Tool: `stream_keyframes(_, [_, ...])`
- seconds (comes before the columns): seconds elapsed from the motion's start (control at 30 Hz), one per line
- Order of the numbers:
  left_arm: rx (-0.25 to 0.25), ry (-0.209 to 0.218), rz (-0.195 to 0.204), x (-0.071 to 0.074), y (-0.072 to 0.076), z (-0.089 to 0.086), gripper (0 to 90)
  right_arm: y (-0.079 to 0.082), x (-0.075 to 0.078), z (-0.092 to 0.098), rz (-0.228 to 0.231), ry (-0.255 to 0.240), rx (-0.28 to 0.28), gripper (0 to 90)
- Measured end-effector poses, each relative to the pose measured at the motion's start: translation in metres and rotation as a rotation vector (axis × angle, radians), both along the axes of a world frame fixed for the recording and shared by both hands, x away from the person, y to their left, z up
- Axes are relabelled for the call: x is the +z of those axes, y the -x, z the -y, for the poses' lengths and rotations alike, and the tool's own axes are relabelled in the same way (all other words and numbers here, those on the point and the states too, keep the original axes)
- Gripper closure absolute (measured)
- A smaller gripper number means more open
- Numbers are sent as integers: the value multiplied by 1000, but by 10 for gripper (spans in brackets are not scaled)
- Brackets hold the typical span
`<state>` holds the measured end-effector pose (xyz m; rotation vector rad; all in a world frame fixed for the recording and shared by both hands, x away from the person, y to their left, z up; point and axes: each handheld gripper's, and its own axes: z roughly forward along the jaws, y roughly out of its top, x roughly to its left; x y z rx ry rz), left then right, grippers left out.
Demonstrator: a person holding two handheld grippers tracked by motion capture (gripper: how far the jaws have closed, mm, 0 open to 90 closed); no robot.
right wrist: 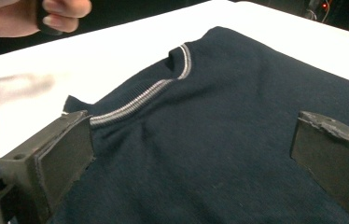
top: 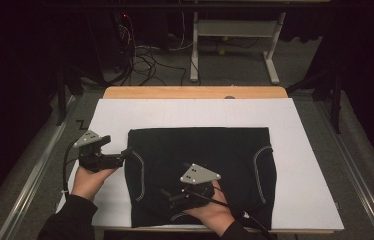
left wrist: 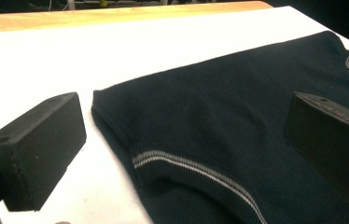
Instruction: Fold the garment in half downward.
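A dark navy garment (top: 202,152) with grey striped trim lies folded flat on a white board (top: 302,165). My left gripper (top: 126,153) is at the garment's left edge, open. In the left gripper view its jaws stand wide, straddling the garment's corner (left wrist: 219,116) and a striped seam (left wrist: 186,163). My right gripper (top: 168,195) hovers low over the front part of the garment, also open. In the right gripper view the cloth (right wrist: 219,140) lies between and beyond its wide jaws, with the striped trim (right wrist: 140,100) running to the left.
The board rests on a wooden table (top: 195,92). Behind it on the floor stand a grey desk frame (top: 235,30) and a tangle of cables (top: 140,57). The person's other hand (right wrist: 46,14) shows at the right gripper view's top left.
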<state>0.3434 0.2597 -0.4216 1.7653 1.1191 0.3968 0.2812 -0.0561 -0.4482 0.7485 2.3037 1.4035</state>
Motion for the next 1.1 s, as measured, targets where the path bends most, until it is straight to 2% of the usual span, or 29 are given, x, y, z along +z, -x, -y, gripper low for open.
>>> stream_keyframes(0.27, [-1,-8,24,17,-9,2,0,5,6,-15,3,-11,34,5])
stream_keyframes(0.5, [0,-6,36,24,-17,-2,0,11,8,-28,-1,-3,65,5])
stream_keyframes(0.67, [5,-2,27,21,-23,-7,0,13,8,-37,-6,-1,83,5])
stream_keyframes(0.93, [21,-27,14,10,-38,-10,0,14,0,-48,-24,10,95,5])
stream_keyframes(0.97, [26,-38,13,7,-41,-9,0,14,-1,-49,-27,10,100,5])
stream_keyframes(1.03, [9,-92,-10,2,-49,-4,0,17,-3,-52,-35,12,110,5])
stream_keyframes(1.1, [7,-85,-35,-4,-56,-3,0,20,-6,-55,-40,22,121,5])
